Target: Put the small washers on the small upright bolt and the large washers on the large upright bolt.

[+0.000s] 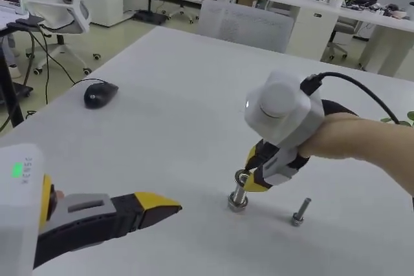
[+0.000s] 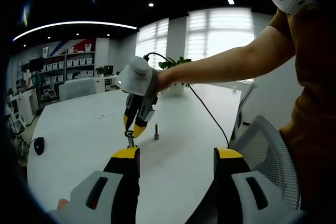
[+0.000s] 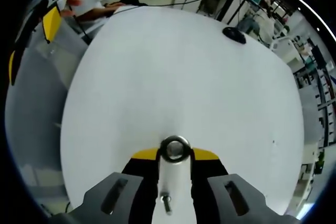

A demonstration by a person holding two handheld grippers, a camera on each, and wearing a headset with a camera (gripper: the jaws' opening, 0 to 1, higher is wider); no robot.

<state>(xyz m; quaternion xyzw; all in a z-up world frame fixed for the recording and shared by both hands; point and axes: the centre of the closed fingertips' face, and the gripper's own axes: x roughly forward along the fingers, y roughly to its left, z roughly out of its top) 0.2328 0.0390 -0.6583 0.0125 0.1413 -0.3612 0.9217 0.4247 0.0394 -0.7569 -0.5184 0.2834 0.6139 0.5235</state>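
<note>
Washer (image 3: 175,138) level in right gripper (image 1: 251,174) jaws, over large bolt (image 1: 238,197), bolt upright

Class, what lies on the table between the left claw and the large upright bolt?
Nothing. In the head view the table is bare between the left claw and the large bolt. The left gripper view agrees.

A black mouse (image 1: 100,94) lies on the white table (image 1: 194,114) near its edge.
</note>
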